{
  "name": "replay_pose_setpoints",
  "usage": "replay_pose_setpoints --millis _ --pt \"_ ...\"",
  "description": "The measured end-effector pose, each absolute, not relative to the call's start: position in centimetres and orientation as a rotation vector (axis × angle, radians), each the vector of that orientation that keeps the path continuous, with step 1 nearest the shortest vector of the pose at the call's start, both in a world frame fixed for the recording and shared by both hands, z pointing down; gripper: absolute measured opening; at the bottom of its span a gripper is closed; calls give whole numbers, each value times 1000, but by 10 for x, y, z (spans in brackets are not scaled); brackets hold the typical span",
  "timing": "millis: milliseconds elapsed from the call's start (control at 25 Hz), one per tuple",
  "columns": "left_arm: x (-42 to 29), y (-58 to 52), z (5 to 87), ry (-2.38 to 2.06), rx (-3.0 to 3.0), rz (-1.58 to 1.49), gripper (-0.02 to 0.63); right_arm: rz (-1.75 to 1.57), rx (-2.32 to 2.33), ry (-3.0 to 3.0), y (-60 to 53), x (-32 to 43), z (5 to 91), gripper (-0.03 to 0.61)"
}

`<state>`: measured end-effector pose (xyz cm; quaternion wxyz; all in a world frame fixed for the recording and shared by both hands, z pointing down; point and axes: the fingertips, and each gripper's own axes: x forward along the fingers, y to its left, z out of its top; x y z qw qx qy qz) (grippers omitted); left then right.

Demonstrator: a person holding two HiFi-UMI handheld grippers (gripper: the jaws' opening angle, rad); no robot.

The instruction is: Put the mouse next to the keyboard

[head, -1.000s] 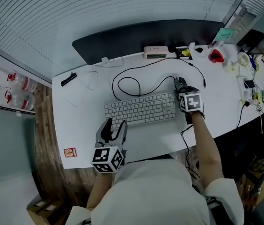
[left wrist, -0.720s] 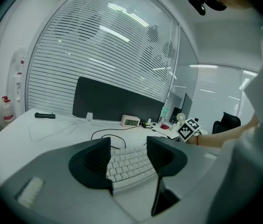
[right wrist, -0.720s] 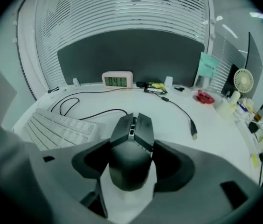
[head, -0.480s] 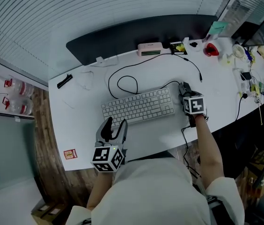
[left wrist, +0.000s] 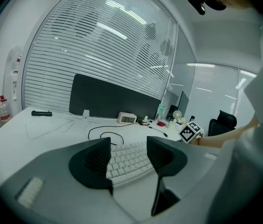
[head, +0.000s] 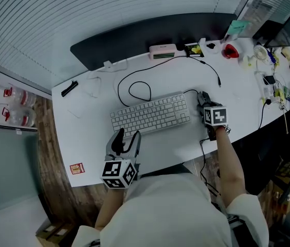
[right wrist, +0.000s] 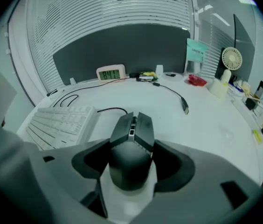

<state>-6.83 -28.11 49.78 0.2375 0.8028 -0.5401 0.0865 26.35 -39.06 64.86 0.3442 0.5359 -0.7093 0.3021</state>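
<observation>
Black, angular mouse (right wrist: 129, 164); two wedge-shaped grey buttons (right wrist: 121, 129).

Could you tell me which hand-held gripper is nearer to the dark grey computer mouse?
Right. The right hand-held gripper grips the dark grey computer mouse between its jaws; the left hand-held gripper hovers open before the left end of the white keyboard.

The mouse (right wrist: 130, 139) sat between the jaws of the right gripper (right wrist: 131, 164), just right of the keyboard (head: 150, 114) on the desk (head: 88, 138); behind the keyboard lay a coiled cable (head: 118, 90), a clock (head: 163, 51) farther back.
</observation>
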Motion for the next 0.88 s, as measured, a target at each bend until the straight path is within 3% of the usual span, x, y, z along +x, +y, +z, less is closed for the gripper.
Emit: replay_pose_setpoints --millis 320,520,880 --pt "-68 -272 494 -1477 2205 233 245 760 1438 -1835 -390 265 645 290" --pt "-72 -257 497 -1471 2210 242 245 721 1513 -1856 -378 261 636 334" --pt "-73 -220 494 -1433 2265 237 244 673 1604 -1930 -332 241 605 334"
